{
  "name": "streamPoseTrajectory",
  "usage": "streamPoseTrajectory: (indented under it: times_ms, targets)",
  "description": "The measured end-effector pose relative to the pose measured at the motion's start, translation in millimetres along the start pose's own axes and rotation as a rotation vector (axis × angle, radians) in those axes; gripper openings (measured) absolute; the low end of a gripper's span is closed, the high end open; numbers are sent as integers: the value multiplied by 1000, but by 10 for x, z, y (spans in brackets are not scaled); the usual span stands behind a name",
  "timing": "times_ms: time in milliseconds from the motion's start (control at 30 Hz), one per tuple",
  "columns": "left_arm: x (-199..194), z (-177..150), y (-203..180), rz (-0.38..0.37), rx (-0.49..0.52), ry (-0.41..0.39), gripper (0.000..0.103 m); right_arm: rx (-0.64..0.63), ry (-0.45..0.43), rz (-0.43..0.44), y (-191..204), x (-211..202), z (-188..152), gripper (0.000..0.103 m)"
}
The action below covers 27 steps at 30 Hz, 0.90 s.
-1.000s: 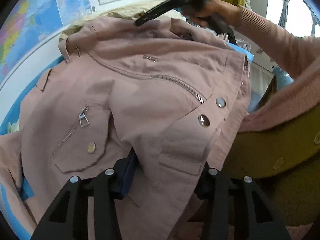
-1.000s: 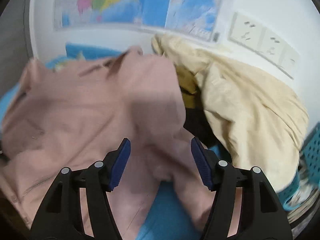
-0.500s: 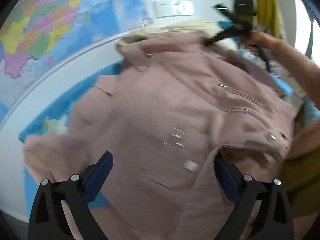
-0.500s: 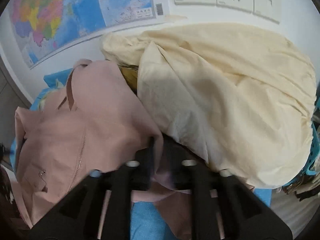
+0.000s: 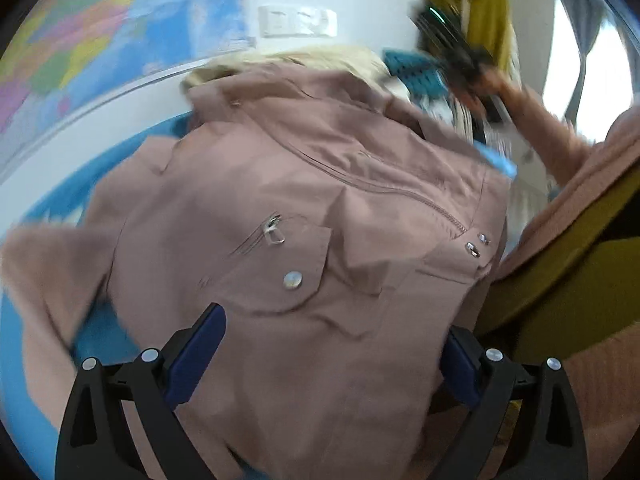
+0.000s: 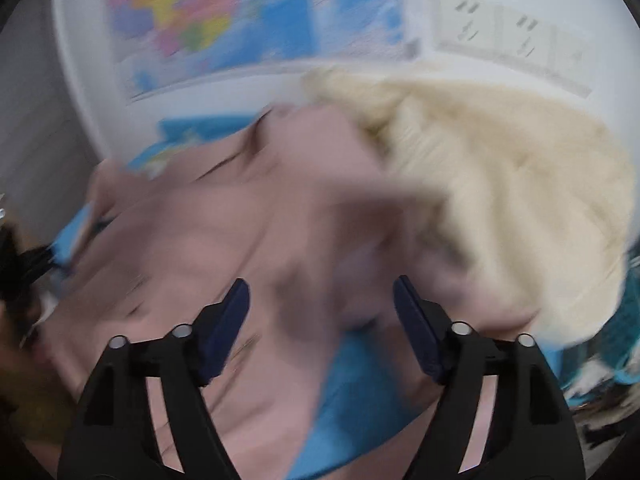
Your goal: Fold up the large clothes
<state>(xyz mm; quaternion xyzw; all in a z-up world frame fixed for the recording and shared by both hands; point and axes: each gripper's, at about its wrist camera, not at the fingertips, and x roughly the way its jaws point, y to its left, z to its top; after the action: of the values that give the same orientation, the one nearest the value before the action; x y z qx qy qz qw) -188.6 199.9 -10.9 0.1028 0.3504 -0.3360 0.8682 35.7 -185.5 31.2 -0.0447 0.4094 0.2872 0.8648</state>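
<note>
Pink jacket is spread on the blue tabletop. Both left tongs and right tongs are held wide open over it, with nothing gripped.

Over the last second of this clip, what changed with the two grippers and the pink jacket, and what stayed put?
The right gripper, shut on the pink jacket half a second ago, has let go and now stands open above it. The left gripper, which gripped the hem a second ago, stays open. The jacket still lies spread on the blue surface, beside the cream garment.

Left gripper and right gripper both hold their jaws wide apart.
</note>
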Motion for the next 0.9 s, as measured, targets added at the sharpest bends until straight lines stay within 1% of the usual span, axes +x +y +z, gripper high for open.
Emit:
streamPoseTrajectory:
  times_ms: [33, 100, 133, 167, 200, 233, 267, 300, 333, 367, 433, 467, 500, 533, 567, 600, 633, 667, 700, 733, 767, 833, 867, 900]
  targets:
    - [-88, -39, 60, -13, -30, -28, 94, -4, 46, 34, 69, 46, -158, 85]
    - [-301, -116, 154, -28, -97, -123, 96, 3, 102, 60, 138, 168, -340, 85]
    - [-355, -138, 164, -31, -117, -149, 96, 19, 154, 64, 152, 274, -490, 82]
    - [-431, -151, 201, -36, -148, -179, 96, 33, 178, 62, 150, 334, -569, 77]
    - [-460, -156, 223, -26, -166, -191, 96, 54, 211, 76, 136, 414, -669, 55]
    - [-459, -158, 250, -12, -189, -190, 96, 72, 233, 85, 117, 471, -744, 39]
    - [-432, -146, 247, -3, -202, -176, 96, 76, 210, 70, 106, 454, -766, 27]
    - [-366, -137, 244, 16, -212, -147, 96, 72, 196, 82, 97, 417, -790, 3]
    - [-293, -114, 234, 31, -214, -115, 96, 76, 184, 85, 81, 382, -796, 2]
    - [-173, -110, 185, 52, -203, -56, 94, 86, 162, 57, 47, 328, -792, 2]
    - [107, -163, 15, 122, -134, 64, 89, 118, 124, 19, -66, 228, -777, 2]
    - [231, -198, -35, 148, -112, 118, 86, 143, 121, 36, -114, 228, -782, 2]
    - [318, -226, -54, 162, -107, 150, 85, 170, 130, 60, -138, 260, -797, 5]
    - [367, -243, -43, 164, -118, 160, 85, 185, 158, 83, -140, 328, -830, 16]
    - [348, -246, -9, 160, -136, 143, 85, 183, 176, 92, -128, 366, -845, 23]
    - [303, -243, 44, 161, -161, 114, 86, 173, 186, 108, -99, 378, -867, 42]
    - [265, -235, 107, 165, -189, 87, 94, 164, 164, 107, -68, 355, -872, 57]
    - [212, -208, 226, 181, -243, 57, 96, 164, 141, 104, -67, 316, -870, 62]
    - [201, -180, 326, 199, -277, 48, 96, 167, 117, 109, -64, 275, -857, 63]
    - [190, -158, 394, 224, -296, 46, 96, 173, 92, 108, -64, 226, -844, 62]
    - [218, -108, 516, 258, -325, 54, 96, 175, 70, 100, -92, 175, -788, 62]
    - [330, -6, 716, 282, -374, 76, 96, 188, 17, 67, -138, 68, -713, 63]
    - [413, 54, 844, 306, -405, 88, 96, 202, -16, 31, -176, 7, -673, 63]
    - [497, 114, 964, 328, -433, 99, 96, 215, -49, -16, -222, -71, -639, 66]
